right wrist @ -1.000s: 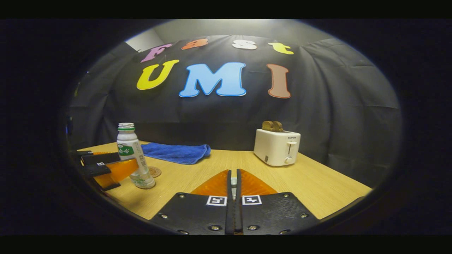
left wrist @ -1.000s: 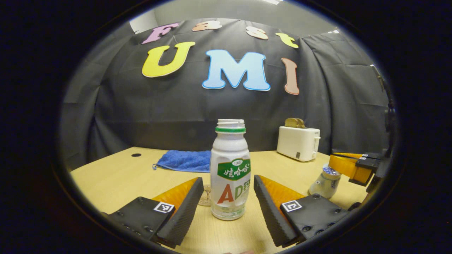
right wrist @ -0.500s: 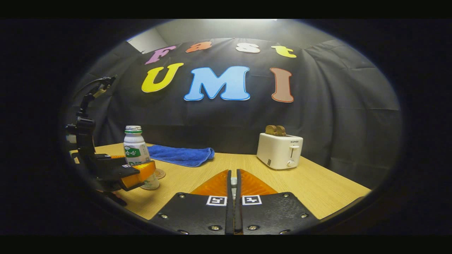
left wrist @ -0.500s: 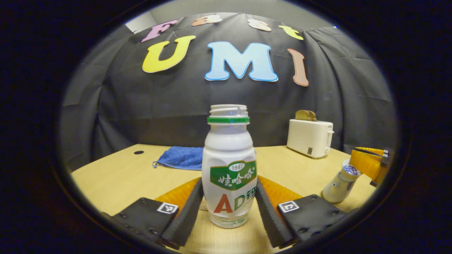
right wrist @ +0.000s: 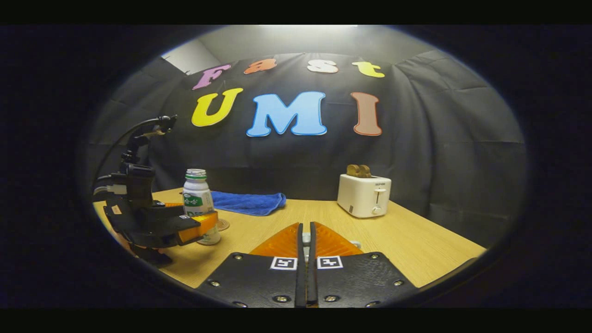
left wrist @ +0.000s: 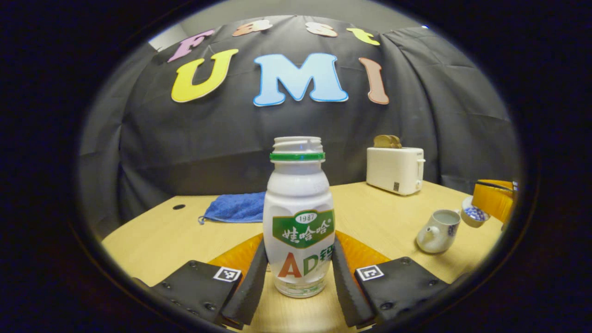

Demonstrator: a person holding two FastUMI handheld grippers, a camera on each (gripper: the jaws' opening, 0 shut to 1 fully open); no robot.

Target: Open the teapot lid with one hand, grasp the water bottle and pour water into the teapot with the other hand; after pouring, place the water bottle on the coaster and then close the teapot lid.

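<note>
Left gripper (left wrist: 298, 277) clamped on upright water bottle (left wrist: 299, 217); teapot (left wrist: 437, 231) open, off to its right.

Both left fingers press the bottle's lower flanks; long axis vertical, mouth uncapped, base at or just above the table (left wrist: 152, 231) (cannot tell which). Coaster (right wrist: 223, 225) sits just behind the bottle. Right gripper (right wrist: 305, 240) has its jaws drawn narrow on something small and pale, judged to be the teapot lid (left wrist: 472, 215), which the left gripper view shows held aloft just beside the teapot's right rim. Teapot mouth is uncovered, spout toward the bottle. Judgement: pouring turns on carrying the bottle rightward over that mouth, then tipping its axis toward it. Water level in the teapot is unreadable.
</note>
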